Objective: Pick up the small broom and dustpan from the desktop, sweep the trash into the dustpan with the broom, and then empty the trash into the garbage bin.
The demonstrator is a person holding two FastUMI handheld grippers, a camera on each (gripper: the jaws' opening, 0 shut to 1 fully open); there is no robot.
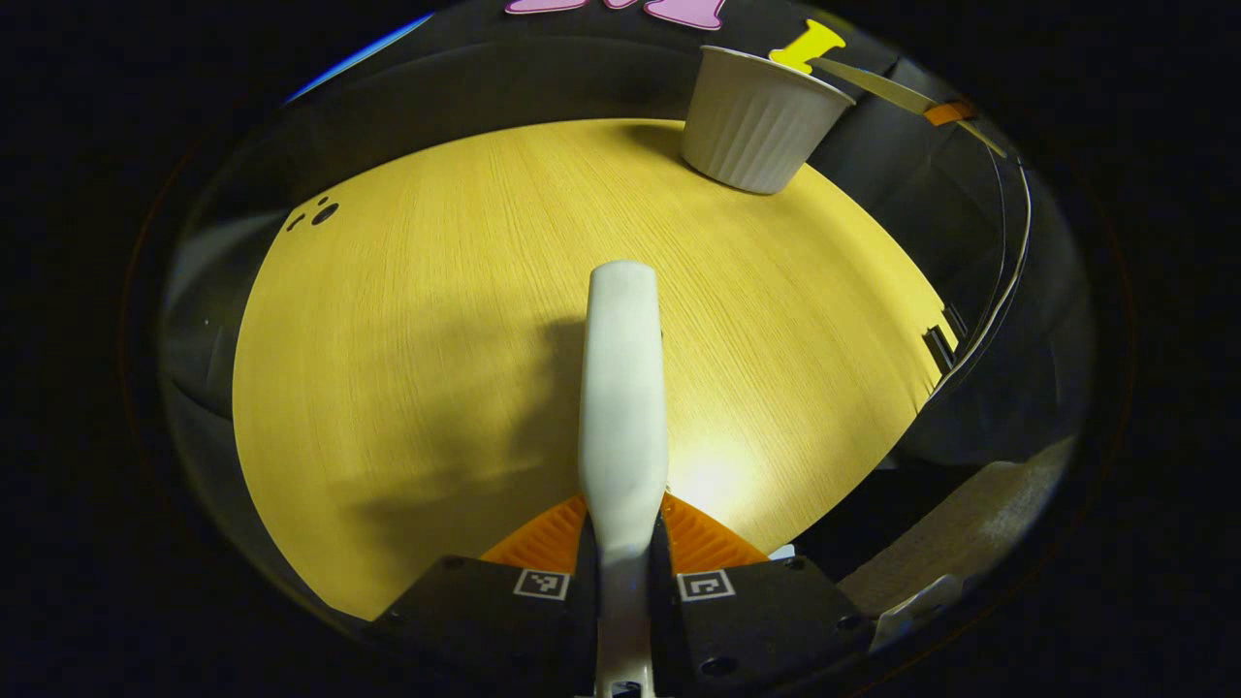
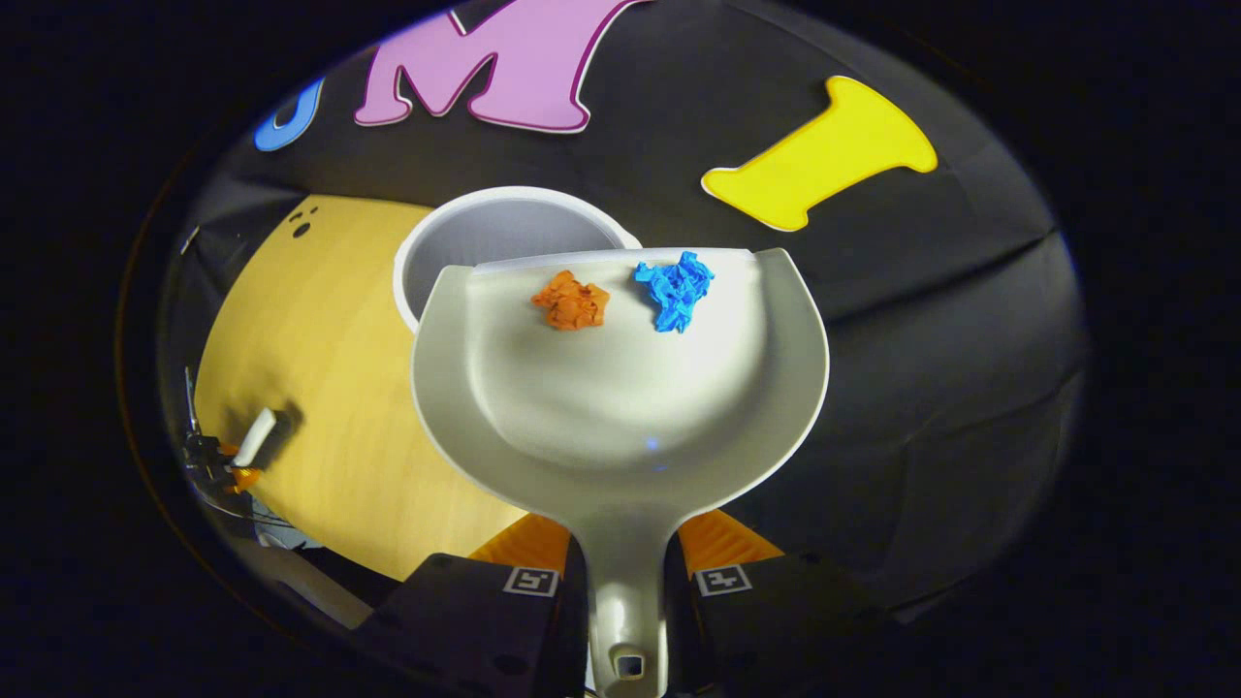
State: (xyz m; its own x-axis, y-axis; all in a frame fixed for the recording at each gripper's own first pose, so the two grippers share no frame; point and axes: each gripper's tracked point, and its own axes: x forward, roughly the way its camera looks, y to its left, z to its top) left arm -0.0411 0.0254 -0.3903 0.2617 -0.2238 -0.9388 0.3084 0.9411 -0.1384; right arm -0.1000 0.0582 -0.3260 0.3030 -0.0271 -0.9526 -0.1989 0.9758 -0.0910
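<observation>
In the left gripper view my left gripper (image 1: pixel 623 531) is shut on the white broom (image 1: pixel 621 388), which points forward low over the wooden table (image 1: pixel 407 339). The white ribbed garbage bin (image 1: pixel 756 121) stands at the table's far right corner. In the right gripper view my right gripper (image 2: pixel 625 548) is shut on the handle of the pale dustpan (image 2: pixel 620 388). The pan's front lip hangs over the bin's (image 2: pixel 485 228) right side. An orange paper wad (image 2: pixel 572 301) and a blue one (image 2: pixel 676 289) lie near that lip. The left gripper (image 2: pixel 238 456) with the broom shows far off to the left.
The black cloth wall (image 2: pixel 921 339) rises right behind the bin and the table's far edge. Small dark holes (image 1: pixel 315 213) mark the table's far left corner. A white cable (image 1: pixel 1008 262) runs along the right side past the table's edge.
</observation>
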